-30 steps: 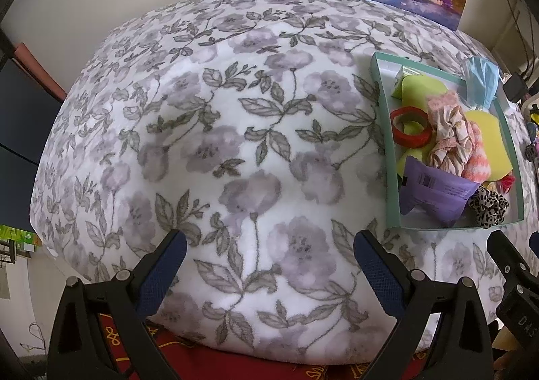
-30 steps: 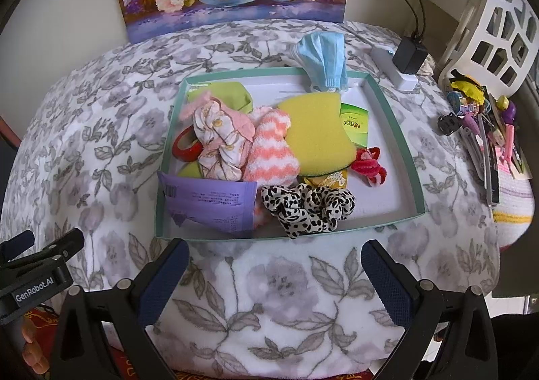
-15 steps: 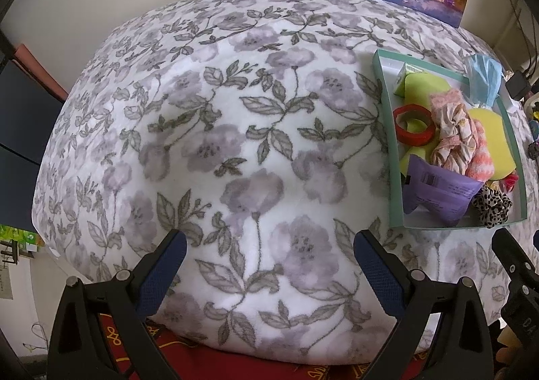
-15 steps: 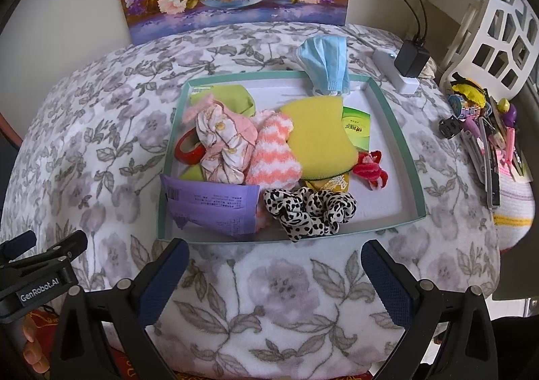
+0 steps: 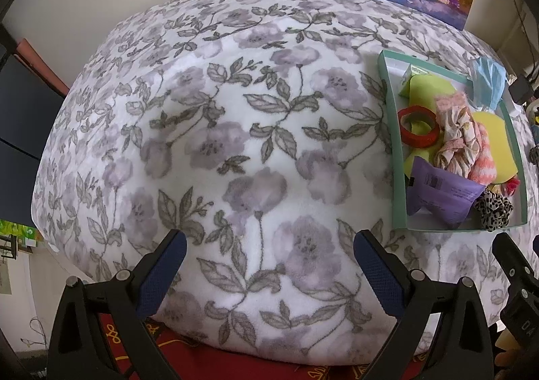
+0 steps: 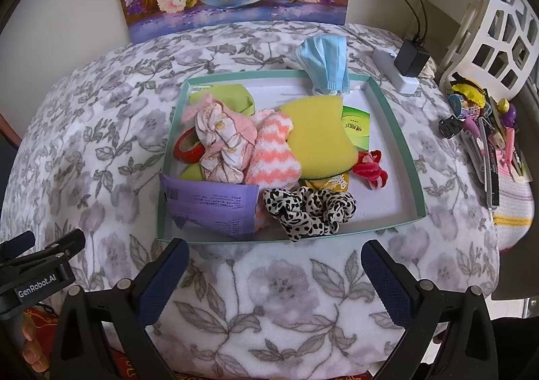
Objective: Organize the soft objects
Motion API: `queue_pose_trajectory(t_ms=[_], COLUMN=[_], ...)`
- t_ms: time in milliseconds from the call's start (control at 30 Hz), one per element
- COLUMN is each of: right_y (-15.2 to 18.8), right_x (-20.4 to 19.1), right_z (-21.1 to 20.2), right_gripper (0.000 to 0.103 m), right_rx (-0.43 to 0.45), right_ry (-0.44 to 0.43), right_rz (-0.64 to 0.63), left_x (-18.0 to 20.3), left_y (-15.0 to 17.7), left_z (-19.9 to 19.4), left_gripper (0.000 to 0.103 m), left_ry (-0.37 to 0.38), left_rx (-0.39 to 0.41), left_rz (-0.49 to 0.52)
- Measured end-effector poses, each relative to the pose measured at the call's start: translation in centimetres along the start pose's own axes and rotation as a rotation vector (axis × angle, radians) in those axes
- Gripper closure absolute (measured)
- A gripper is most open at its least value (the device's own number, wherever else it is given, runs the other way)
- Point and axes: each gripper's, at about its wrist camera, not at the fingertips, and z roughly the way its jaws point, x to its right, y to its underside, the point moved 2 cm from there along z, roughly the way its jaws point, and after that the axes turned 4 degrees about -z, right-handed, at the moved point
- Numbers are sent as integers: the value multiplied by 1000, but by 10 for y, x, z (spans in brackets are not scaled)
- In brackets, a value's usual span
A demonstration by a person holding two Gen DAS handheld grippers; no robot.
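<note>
Both grippers, left (image 5: 269, 265) and right (image 6: 274, 273), hover spread wide, empty (tray (image 6: 412, 184) near); only the right view shows the charger (image 6: 411, 58).

Lighting is even, soft daylight; no glare, shadows faint. Both views are sharp at centre. Fisheye distortion bulges the blanket (image 5: 235, 144) and bends the tray (image 6: 397, 117) rim; black vignette fills the corners.

The right gripper (image 6: 274, 265) hangs spread wide over the floral blanket (image 6: 279, 292), just short of the green tray (image 6: 409, 157). Inside lie a leopard scrunchie (image 6: 308, 209), purple packet (image 6: 212, 208), yellow sponge (image 6: 318, 137) and striped sock (image 6: 273, 154). A blue mask (image 6: 325, 61) drapes over the far rim.
</note>
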Motion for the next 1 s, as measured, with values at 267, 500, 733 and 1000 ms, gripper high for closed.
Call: queue_pose_trajectory(t_ms=[267,500,733,1000], right_y=[0,0,0,0], right_x=[0,0,0,1], right_z=[0,0,0,0], right_gripper=[0,0,0,0], right_rx=[2,2,2,1], right_ry=[0,0,0,3], right_rz=[2,2,1,1], left_x=[-1,-2,-1,3], left_y=[0,0,-1,0], left_z=[0,0,-1,-3], left_gripper=[4,4,4,4], left_ry=[-5,-5,-10,1], left_rx=[3,4,9,7], left_rz=[-3,-1,-1,11])
